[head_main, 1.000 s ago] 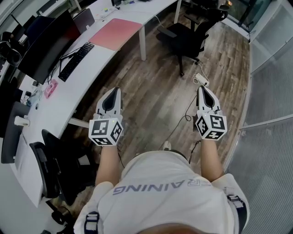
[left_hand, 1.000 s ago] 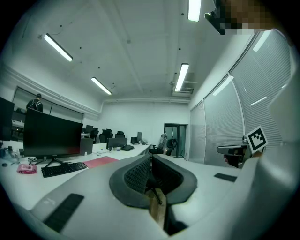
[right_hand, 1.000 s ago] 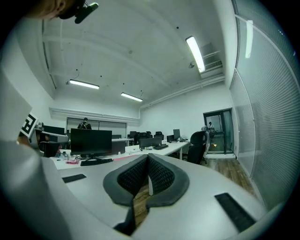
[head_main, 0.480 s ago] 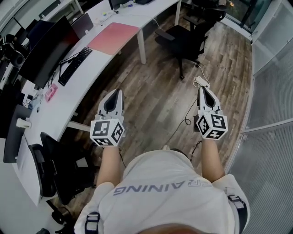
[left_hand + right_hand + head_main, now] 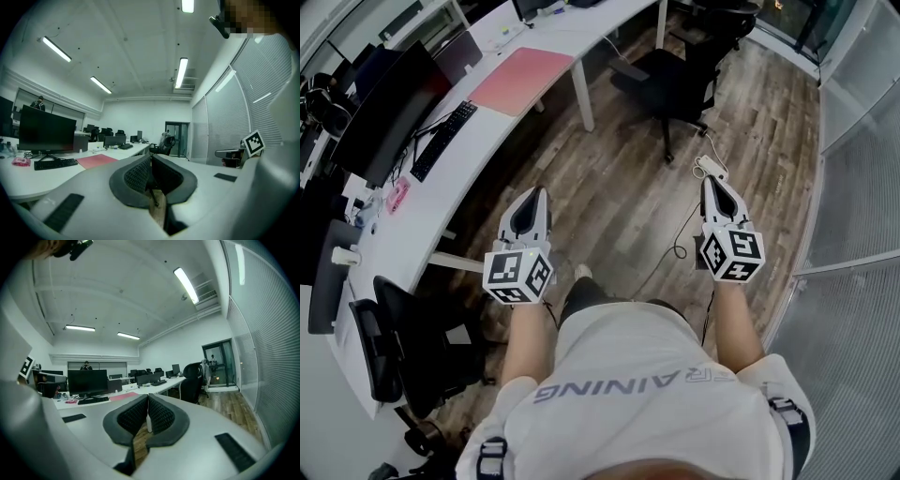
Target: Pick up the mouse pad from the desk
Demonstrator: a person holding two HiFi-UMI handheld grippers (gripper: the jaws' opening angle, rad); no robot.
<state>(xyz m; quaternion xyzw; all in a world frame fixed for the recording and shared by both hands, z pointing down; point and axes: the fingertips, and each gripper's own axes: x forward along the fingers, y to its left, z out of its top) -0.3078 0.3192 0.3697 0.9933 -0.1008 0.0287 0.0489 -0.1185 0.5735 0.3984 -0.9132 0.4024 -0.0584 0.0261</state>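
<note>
The pink mouse pad [image 5: 519, 80] lies flat on the long white desk [image 5: 431, 192], far ahead and to the left of both grippers. It also shows as a red-pink sheet [image 5: 97, 161] in the left gripper view and as a thin pink strip [image 5: 123, 395] in the right gripper view. My left gripper [image 5: 540, 191] is held level over the wooden floor, shut and empty. My right gripper [image 5: 709, 180] is level beside it, also shut with nothing between its jaws.
A black monitor [image 5: 386, 108] and keyboard [image 5: 436, 141] stand on the desk left of the pad. A black office chair [image 5: 680, 80] stands ahead by the desk's end, another chair [image 5: 403, 347] at the near left. A power strip [image 5: 710, 168] and cable lie on the floor. Mesh blinds [image 5: 862, 187] run along the right.
The person has walked forward: the desk, pad and chair have slid down and nearer in the head view. A shoe now shows below between the arms. Both grippers stay shut.
</note>
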